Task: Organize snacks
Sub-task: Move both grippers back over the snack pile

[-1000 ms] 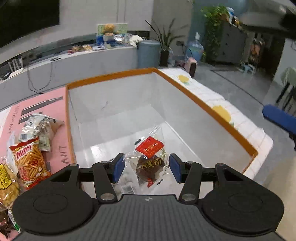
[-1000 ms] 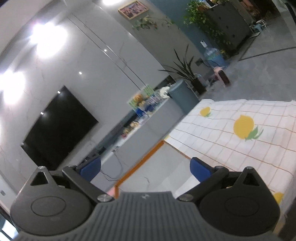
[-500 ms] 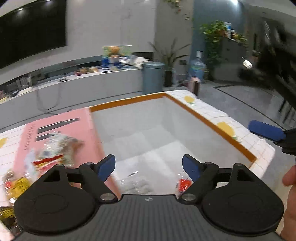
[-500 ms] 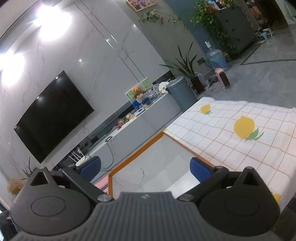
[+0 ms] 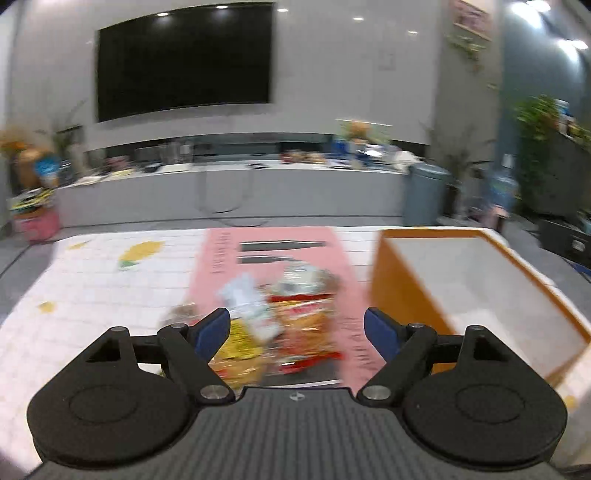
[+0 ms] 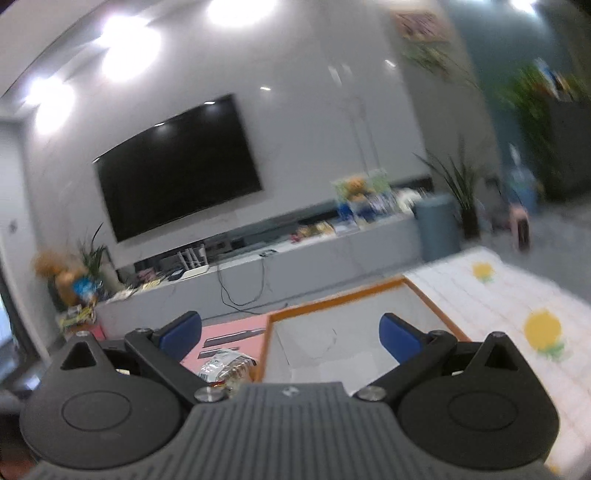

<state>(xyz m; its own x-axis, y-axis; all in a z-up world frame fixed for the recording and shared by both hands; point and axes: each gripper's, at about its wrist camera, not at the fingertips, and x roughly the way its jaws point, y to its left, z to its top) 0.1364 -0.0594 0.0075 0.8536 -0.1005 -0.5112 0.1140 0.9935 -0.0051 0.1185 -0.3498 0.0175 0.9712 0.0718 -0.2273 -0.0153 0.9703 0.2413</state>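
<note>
This is a home living room. A large black television (image 5: 184, 59) hangs on a pale marble-look wall above a long, low grey cabinet (image 5: 229, 192) strewn with small items, and a framed picture (image 5: 472, 18) is mounted higher up on the right. Potted plants (image 6: 458, 184) stand on the tiled floor near a round grey bin (image 6: 437, 225) and a water jug (image 6: 521, 184), while a table in front wears a lemon-print checked tablecloth (image 6: 517, 306).
</note>
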